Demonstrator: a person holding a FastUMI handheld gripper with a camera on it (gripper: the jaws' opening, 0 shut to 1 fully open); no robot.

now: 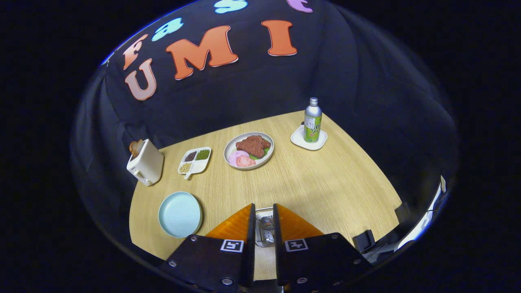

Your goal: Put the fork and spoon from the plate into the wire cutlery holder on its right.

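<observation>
The tongs (pixel 263 228), nearly together, hang over the wire cutlery holder (pixel 264 234) with a spoon (pixel 266 223) between their fingers, though a firm grip cannot be confirmed; the pale blue plate (pixel 180 214) lies bare, so letting go into the holder seems next.

On my wooden table (pixel 325 183): toaster (pixel 145 164) at ten o'clock, divided snack tray (pixel 195 160) beside it, meat plate (pixel 248 150) at twelve, can (pixel 312 120) on a saucer (pixel 308 140) at one.
</observation>
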